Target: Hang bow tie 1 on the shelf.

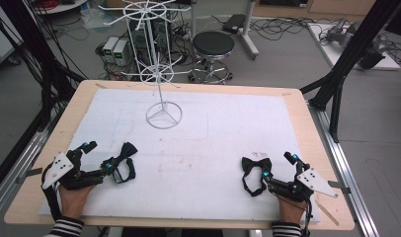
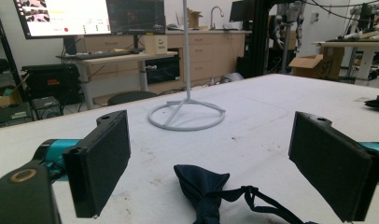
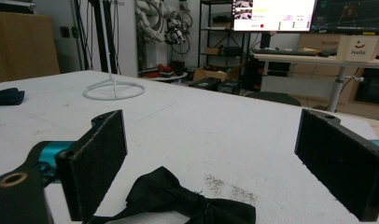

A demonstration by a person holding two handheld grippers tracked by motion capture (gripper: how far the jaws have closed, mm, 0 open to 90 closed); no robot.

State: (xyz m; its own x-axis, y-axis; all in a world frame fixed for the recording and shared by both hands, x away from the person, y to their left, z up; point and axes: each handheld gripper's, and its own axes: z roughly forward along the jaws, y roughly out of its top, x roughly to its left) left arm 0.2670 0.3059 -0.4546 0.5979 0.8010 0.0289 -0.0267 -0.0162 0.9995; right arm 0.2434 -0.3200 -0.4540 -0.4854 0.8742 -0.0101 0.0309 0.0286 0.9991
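Two bow ties lie flat on the white mat (image 1: pixel 198 148) covering the tabletop, one toward each near corner.

Item one — navy bow tie (image 1: pixel 123 167), near the front left corner, strap trailing beside it. The left gripper (image 1: pixel 108 167) rests with its tips at the tie; in the left gripper view the jaws stand wide apart, the tie's wing on the mat between them, neither pad touching it.

Item two — black bow tie (image 1: pixel 254 173), near the front right corner, strap looped toward the front edge. The right gripper (image 1: pixel 265 176) sits just beside it; in the right gripper view its jaws are likewise spread, the tie low between them, pads clear of the cloth.

Item three — white wire display stand (image 1: pixel 163 114), upright on its ring base toward the back edge, left of centre, well apart from both ties.

Both hands, in striped sleeves, rest at the front edge.
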